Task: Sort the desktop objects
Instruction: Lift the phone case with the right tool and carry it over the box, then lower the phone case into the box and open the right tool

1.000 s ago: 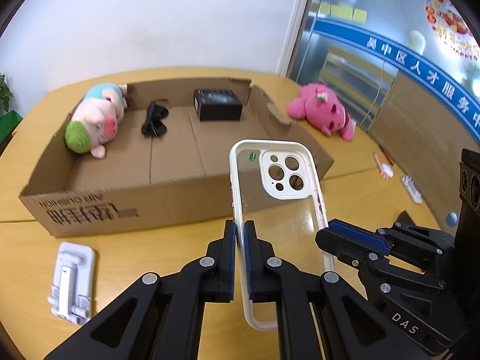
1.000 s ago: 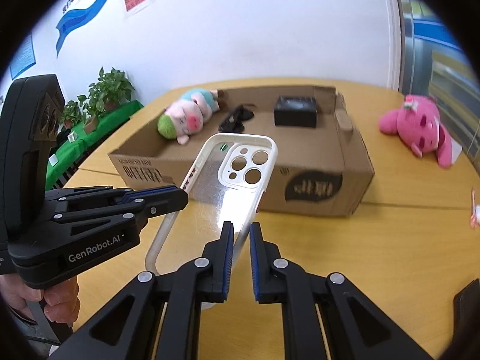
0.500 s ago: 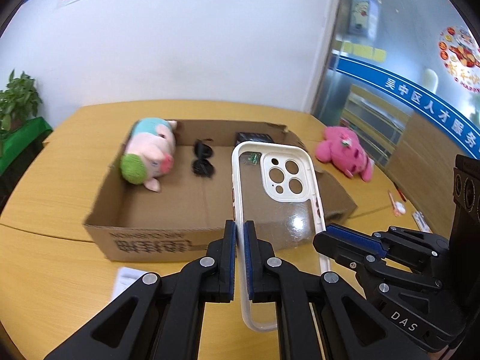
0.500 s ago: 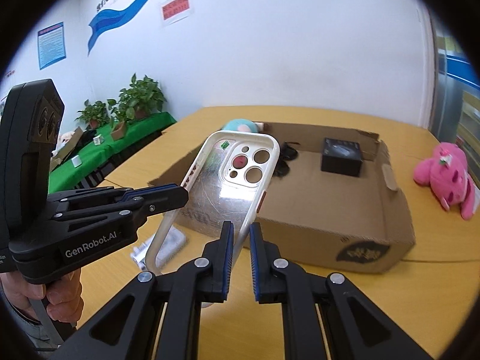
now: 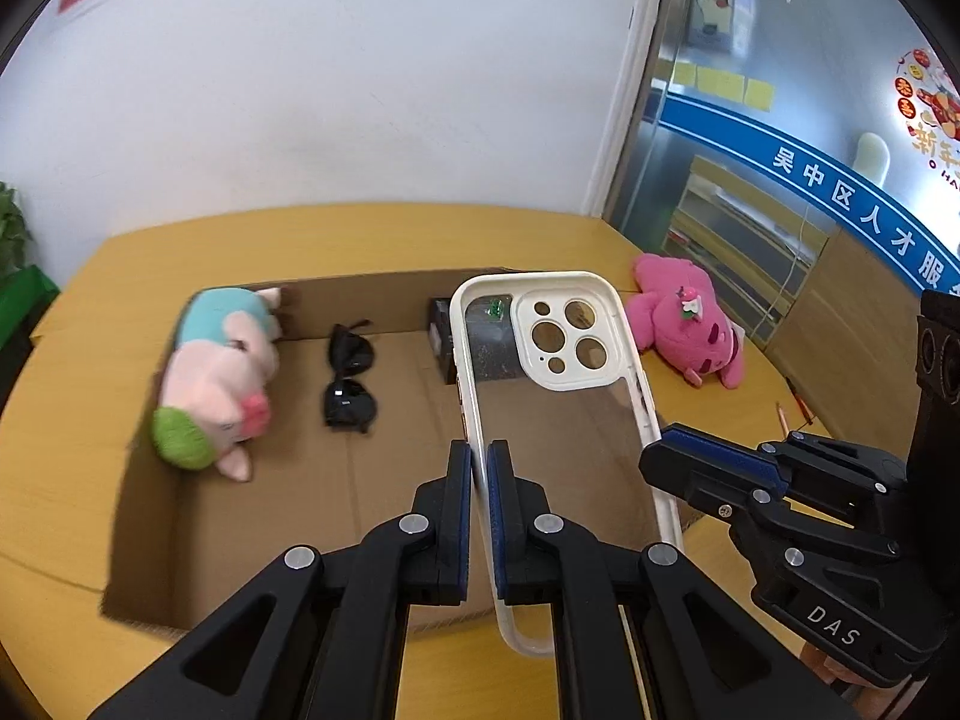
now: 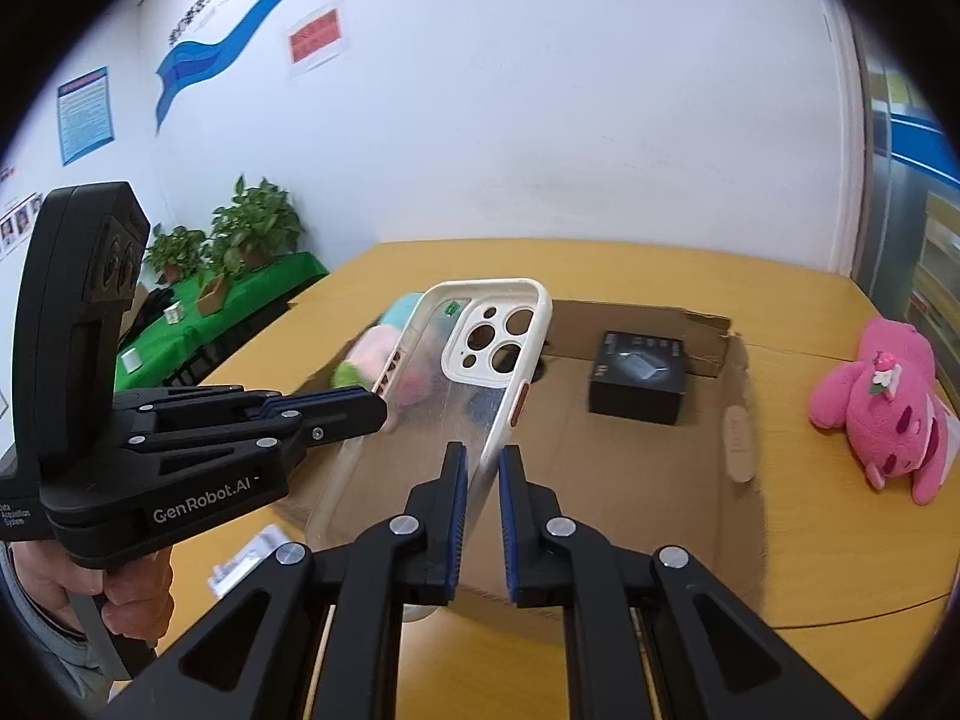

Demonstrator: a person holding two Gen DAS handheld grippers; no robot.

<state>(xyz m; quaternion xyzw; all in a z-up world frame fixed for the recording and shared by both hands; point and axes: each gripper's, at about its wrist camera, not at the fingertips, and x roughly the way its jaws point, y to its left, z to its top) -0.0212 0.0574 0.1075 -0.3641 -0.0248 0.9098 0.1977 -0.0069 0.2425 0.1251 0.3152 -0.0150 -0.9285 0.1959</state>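
The left gripper [image 5: 478, 462] points fwd and down over the open cardboard box [image 5: 144, 540], its blue pads pinching the left long edge of a clear phone case [image 5: 552, 420] w/ a white rim. The case stands nearly upright, camera-hole end up and away, held in the air above the box's near wall. In the right wrist view the left hand [image 6: 90, 588] shows, curled round the black handle (only fingers and a bit of grey sleeve visible). The right gripper [image 6: 480, 468] comes in from the right side, also tilted down, and its pads clamp the case's right long edge just below the orange side button. So both grippers grip the one case, one on each edge, approx. level w/ each other.

Counts, going left to right in the left wrist view: 1 potted plant at the frame edge (the right wrist view shows more plants [image 6: 252, 234] on a green-covered table). Inside the box: 1 pig plush [image 5: 216, 384] w/ a green end and pale blue top, lying against the left wall; 1 pair of black sunglasses [image 5: 348, 384], folded, just right of it; 1 small black box [image 6: 636, 375] near the back wall, partly hidden behind the case. Outside the box, on the yellow table [image 5: 708, 414]: 1 pink plush [image 5: 684, 327] at the right. A small white item [image 6: 246, 564] lies on the table by the box's left corner; can't tell what it is.
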